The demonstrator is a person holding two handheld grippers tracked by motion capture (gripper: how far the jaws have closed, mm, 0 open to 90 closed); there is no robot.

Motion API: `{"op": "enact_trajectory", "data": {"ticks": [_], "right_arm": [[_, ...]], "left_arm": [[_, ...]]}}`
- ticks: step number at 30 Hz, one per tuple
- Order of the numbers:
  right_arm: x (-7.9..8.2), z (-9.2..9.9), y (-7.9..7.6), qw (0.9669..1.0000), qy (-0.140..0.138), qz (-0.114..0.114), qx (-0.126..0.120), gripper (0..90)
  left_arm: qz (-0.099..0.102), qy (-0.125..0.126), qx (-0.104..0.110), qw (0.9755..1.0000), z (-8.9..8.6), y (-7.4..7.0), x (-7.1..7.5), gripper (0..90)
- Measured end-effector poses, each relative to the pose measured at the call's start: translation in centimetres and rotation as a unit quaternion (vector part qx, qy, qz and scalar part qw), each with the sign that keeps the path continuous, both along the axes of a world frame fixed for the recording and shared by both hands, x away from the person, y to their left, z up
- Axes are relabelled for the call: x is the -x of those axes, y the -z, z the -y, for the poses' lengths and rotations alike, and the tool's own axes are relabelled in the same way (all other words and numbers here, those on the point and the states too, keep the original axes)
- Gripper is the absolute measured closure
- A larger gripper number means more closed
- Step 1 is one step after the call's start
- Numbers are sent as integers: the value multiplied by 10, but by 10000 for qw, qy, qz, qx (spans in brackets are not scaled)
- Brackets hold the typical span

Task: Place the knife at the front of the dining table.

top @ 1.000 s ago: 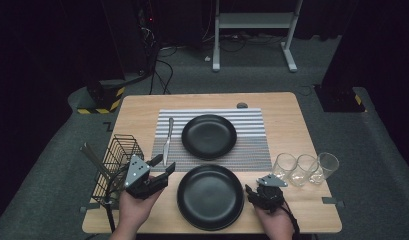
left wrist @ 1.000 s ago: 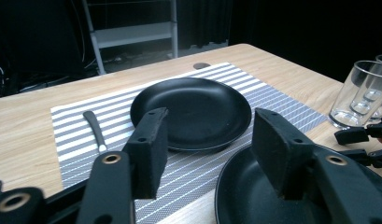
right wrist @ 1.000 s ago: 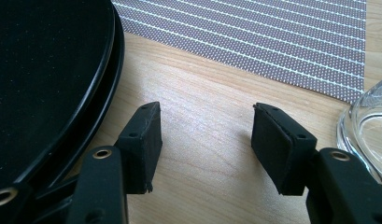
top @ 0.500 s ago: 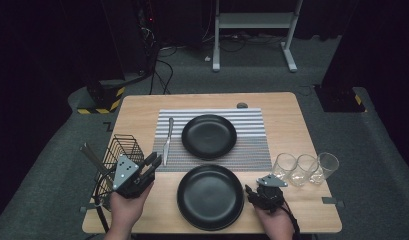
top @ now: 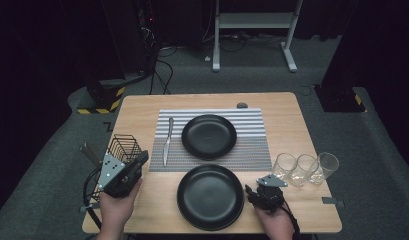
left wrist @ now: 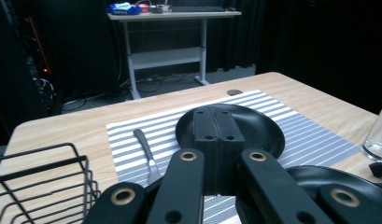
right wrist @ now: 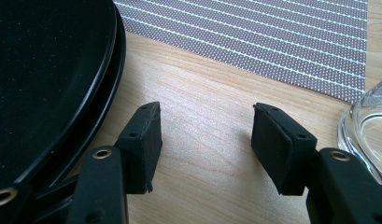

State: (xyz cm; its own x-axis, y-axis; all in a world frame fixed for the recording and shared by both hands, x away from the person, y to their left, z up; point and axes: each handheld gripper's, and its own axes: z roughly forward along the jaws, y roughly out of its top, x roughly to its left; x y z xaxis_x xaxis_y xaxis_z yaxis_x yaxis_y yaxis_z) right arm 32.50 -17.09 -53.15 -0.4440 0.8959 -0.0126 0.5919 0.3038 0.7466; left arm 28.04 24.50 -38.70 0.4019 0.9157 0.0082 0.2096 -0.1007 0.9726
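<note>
The left hand-held gripper (top: 134, 167), jaws just clenched on nothing, hangs beside the wire basket (top: 123, 148), so it must reopen before reaching the knife (top: 167, 141) lying on the striped mat (top: 252, 150).

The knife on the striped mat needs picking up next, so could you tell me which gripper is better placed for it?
The left gripper. It hangs beside the wire basket, near the knife, though its jaws are shut. The right gripper sits open across the near plate.
</note>
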Motion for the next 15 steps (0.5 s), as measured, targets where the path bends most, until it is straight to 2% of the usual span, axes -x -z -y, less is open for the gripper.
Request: {"op": "enact_trajectory", "data": {"ticks": [15], "right_arm": [[0, 0, 0, 10000, -12, -2, -2, 426]], "left_arm": [[86, -358, 133, 9992, -28, -10, 4, 897]]}}
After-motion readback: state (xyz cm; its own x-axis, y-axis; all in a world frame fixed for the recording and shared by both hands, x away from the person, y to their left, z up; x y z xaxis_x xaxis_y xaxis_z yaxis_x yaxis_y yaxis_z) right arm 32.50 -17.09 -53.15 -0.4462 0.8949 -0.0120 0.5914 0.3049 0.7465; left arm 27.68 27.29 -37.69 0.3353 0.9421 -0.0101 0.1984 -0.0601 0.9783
